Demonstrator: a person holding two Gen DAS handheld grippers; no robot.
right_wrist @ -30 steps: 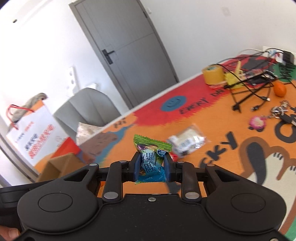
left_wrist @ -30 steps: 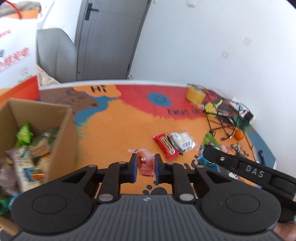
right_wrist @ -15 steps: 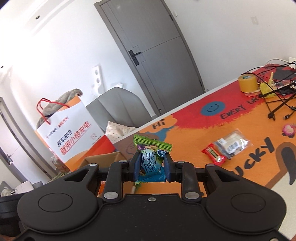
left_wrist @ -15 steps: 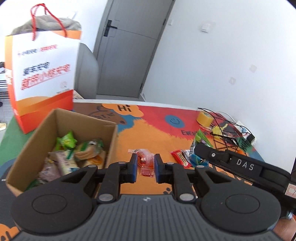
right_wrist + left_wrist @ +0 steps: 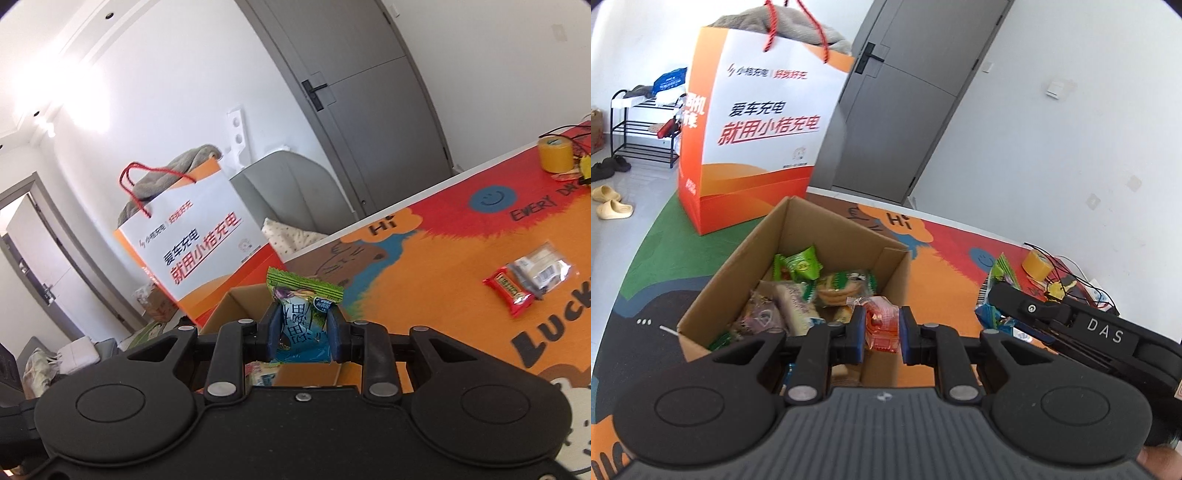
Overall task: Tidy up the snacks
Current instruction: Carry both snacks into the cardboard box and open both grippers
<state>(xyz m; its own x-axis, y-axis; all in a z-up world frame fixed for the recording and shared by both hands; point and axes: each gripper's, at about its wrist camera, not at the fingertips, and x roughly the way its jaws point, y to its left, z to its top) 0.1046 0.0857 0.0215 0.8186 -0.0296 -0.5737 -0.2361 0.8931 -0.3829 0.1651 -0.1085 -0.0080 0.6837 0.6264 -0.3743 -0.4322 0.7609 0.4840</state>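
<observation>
My left gripper [image 5: 882,334] is shut on a small red-and-clear snack packet [image 5: 881,326] and holds it over the near right corner of an open cardboard box [image 5: 746,258] with several snacks inside. My right gripper [image 5: 303,334] is shut on a green-and-blue snack packet [image 5: 303,317], above the same box [image 5: 240,302]. The right gripper also shows in the left wrist view [image 5: 993,310], to the right of the box. A red snack bar [image 5: 509,290] and a clear packet [image 5: 541,271] lie on the orange mat.
A tall orange-and-white paper bag [image 5: 753,140] stands behind the box. A yellow tape roll [image 5: 556,153] and cables [image 5: 1067,280] lie at the far right of the table. A grey chair [image 5: 291,192] and a door [image 5: 354,92] are behind the table.
Both grippers have moved left from the middle of the mat to over the cardboard box, each still holding its packet.
</observation>
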